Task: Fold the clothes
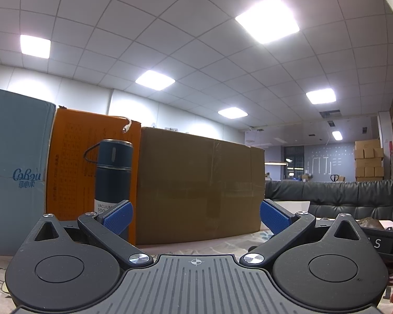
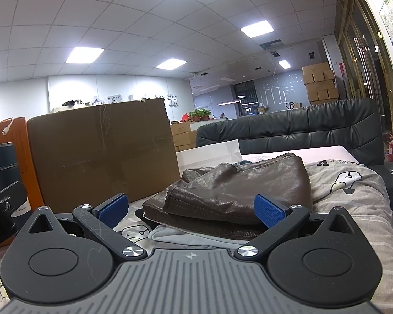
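Blue ribbed pads are standing wide apart on both tongs, and neither pair is gripping anything. The left gripper (image 1: 196,216) is sitting low and level over the printed cartoon bedsheet (image 1: 222,243), pointing straight at the side of a large brown cardboard box (image 1: 199,185) sealed with clear tape. Its left pad (image 1: 118,217) is showing in front of a dark navy vacuum flask with a wire loop handle (image 1: 114,172), which is standing upright beside a tall orange carton (image 1: 70,167) and a pale grey-blue package with printed lettering (image 1: 15,172).

The right gripper (image 2: 191,209) is also sitting low and near level, aimed at the folded dark brown leather jacket (image 2: 238,185). The jacket is lying on the sheet directly ahead of the open jaws, its near edge reaching between the two pads; whether the right pad (image 2: 268,210) is touching it cannot be told. A pale grey-white garment (image 2: 186,236) is lying under the jacket's near edge, just in front of the gripper body. Beyond the jacket, a flat white box (image 2: 209,154) and a black tufted leather sofa back (image 2: 301,128) are showing. At the left edge of the right wrist view, part of the other black device (image 2: 0,217) is showing.
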A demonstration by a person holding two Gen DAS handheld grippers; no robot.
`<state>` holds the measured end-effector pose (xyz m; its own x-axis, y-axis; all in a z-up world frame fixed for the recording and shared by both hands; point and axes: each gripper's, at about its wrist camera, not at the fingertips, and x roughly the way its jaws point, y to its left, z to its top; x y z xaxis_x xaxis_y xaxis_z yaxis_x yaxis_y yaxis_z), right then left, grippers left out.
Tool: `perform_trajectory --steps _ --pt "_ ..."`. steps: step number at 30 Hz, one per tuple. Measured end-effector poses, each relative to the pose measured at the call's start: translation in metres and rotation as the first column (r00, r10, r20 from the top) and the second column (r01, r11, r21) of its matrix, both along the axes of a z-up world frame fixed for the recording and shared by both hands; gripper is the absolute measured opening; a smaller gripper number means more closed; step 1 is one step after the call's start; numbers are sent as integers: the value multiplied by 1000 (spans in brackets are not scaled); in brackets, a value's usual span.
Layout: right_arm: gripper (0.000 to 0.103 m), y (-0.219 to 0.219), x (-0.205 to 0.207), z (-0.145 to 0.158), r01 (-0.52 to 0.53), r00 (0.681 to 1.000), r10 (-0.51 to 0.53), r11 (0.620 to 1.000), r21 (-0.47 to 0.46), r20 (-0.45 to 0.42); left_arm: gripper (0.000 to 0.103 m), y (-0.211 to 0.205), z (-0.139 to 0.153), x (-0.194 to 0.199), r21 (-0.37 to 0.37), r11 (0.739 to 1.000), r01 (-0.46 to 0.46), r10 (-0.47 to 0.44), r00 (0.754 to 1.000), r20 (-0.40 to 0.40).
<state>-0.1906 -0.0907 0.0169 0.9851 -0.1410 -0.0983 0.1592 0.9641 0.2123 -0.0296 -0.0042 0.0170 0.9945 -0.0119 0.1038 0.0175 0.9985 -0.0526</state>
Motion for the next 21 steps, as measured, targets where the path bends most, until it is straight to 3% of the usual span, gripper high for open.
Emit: perform_trajectory --steps 21 --pt "103 1 3 -1 -7 1000 7 1000 -4 -14 103 1 0 -1 -2 1000 6 -6 1000 0"
